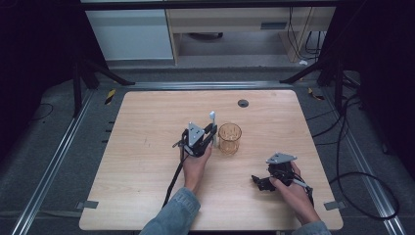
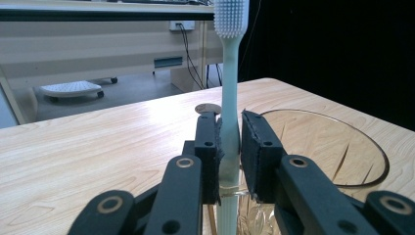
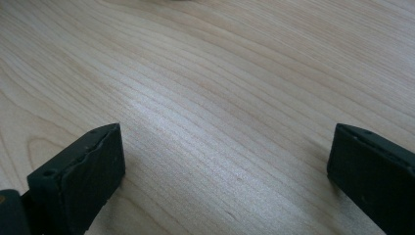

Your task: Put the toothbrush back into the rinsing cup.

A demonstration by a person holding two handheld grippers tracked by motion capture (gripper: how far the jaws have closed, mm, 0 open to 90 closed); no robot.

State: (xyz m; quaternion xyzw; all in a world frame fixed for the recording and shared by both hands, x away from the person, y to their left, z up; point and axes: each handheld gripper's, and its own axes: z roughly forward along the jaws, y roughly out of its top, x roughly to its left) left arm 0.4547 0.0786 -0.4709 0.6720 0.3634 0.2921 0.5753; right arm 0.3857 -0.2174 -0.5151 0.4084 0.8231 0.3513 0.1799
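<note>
Wooden table point(image 1: 147, 161), light grain, rounded corners, with a small dark round grommet point(image 1: 243, 103) set near its far edge. Amber glass cup point(image 1: 229, 137), clear and faceted, upright near the table's middle, slightly right of centre; in the left gripper view its wide rim point(image 2: 337, 142) lies just right of and beyond the jaws. Toothbrush point(image 1: 213, 122), pale grey-green with a white bristled head point(image 2: 231, 17), held upright just left of the cup, head uppermost; its lower handle end reaches below the jaws beside the cup's rim, though whether it is inside the cup cannot be told. Left gripper point(image 1: 205, 137), black with a grey three-cornered plate on top, held in the person's left hand point(image 1: 195, 164) near the table's middle; its jaws are clamped on the toothbrush handle, one pad point(image 2: 209, 156) on each side of it. Right gripper point(image 1: 262, 183), black with a like grey plate, held in the person's right hand point(image 1: 288, 188) low over the near right part of the table, well apart from the cup; its jaws stand wide apart with bare wood between them, one fingertip point(image 3: 93, 166) at each lower corner of the right gripper view. Denim sleeve point(image 1: 176, 215) on the left forearm at the near edge. Black cable point(image 1: 172, 181) trailing from the left gripper toward the near edge.
</note>
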